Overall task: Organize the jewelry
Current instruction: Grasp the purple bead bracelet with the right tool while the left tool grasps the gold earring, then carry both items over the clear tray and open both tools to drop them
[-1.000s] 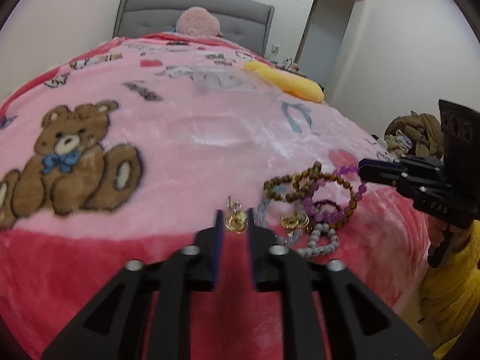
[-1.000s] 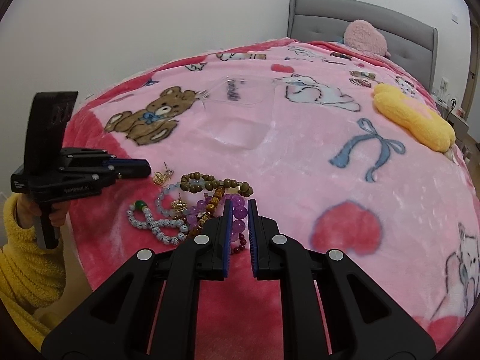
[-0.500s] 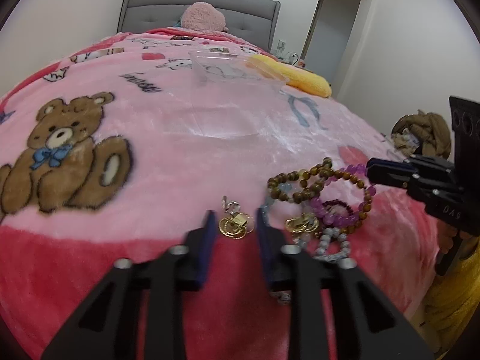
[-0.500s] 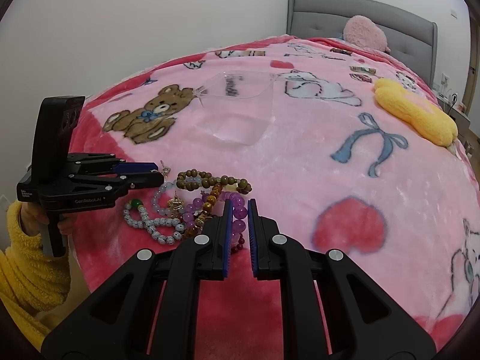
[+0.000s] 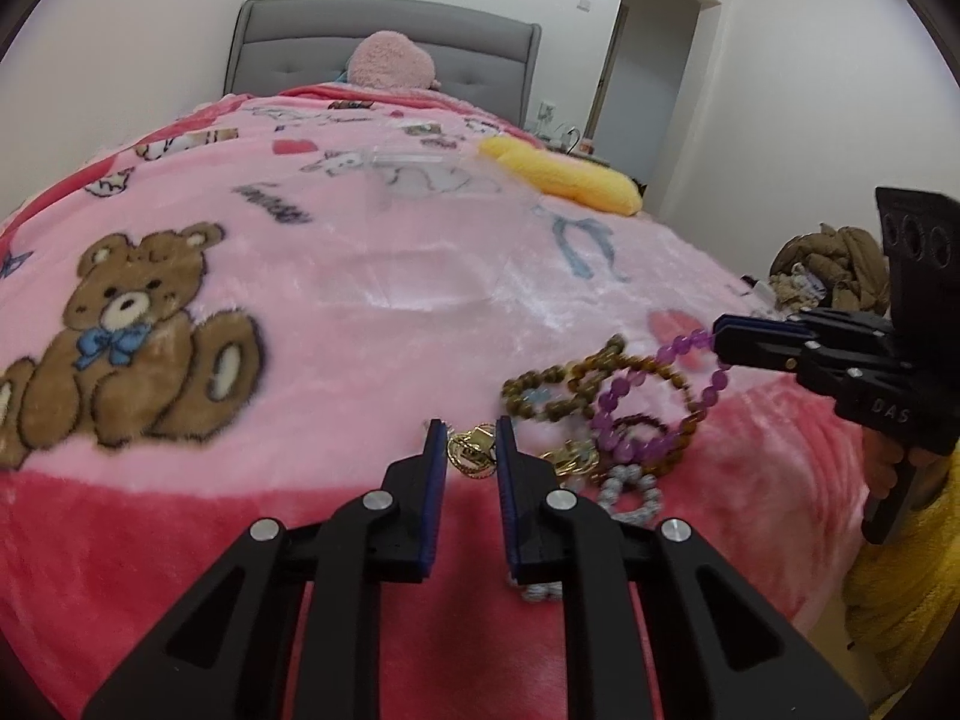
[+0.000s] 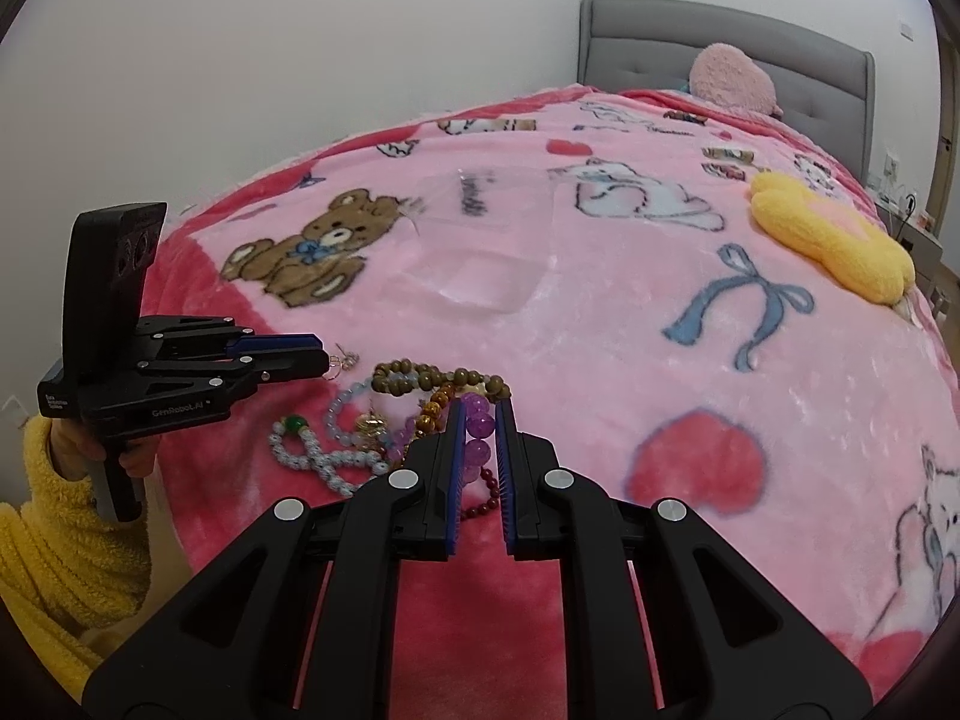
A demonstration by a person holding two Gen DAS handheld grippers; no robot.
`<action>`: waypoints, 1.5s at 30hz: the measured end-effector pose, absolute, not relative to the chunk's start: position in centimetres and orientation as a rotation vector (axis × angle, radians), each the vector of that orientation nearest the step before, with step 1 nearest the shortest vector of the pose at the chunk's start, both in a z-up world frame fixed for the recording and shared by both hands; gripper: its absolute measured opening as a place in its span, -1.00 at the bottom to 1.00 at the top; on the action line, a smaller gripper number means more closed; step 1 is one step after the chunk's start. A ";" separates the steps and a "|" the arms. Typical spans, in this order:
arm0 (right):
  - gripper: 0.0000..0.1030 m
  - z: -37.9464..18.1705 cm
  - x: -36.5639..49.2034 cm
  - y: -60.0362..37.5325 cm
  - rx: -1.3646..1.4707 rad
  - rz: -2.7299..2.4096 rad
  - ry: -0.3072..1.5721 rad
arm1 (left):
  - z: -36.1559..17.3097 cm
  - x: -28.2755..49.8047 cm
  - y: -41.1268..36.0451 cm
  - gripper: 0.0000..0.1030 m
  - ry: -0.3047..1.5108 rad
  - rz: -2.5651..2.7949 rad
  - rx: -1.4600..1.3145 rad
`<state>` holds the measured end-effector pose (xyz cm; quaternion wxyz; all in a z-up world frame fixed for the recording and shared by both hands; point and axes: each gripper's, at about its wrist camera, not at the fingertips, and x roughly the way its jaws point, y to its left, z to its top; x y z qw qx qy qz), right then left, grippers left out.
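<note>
A pile of jewelry lies near the front edge of the pink blanket: a brown bead bracelet (image 5: 543, 393), a purple bead bracelet (image 5: 624, 396), a white bead strand (image 6: 312, 456) and gold earrings (image 5: 471, 450). My left gripper (image 5: 470, 450) is open with its fingers on either side of the gold earrings. My right gripper (image 6: 478, 426) is shut on the purple bead bracelet (image 6: 477, 420). A clear plastic box (image 6: 480, 240) sits further up the bed, open and see-through.
A yellow plush pillow (image 6: 831, 237) lies at the right of the bed and a pink plush (image 5: 390, 60) at the grey headboard. A brown heap (image 5: 828, 267) sits beyond the bed's right edge. The pink blanket (image 5: 360, 330) falls away at the front.
My left gripper opened and moved forward until its fingers straddle the gold earrings. My right gripper stayed closed on the purple beads and lifted them slightly.
</note>
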<state>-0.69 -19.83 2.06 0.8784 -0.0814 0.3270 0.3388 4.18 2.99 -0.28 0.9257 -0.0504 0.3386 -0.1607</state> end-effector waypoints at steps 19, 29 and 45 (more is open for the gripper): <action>-0.81 7.7 -1.4 -19.1 -0.154 0.717 0.534 | 5.0 5.4 3.0 -0.69 0.598 -0.365 -0.101; -0.81 10.7 1.7 -16.3 -0.142 0.706 0.476 | 7.7 10.2 3.7 -0.69 0.586 -0.380 -0.114; -0.81 11.2 10.1 -12.2 -0.117 0.648 0.547 | 7.6 17.6 3.4 -0.69 0.707 -0.330 -0.050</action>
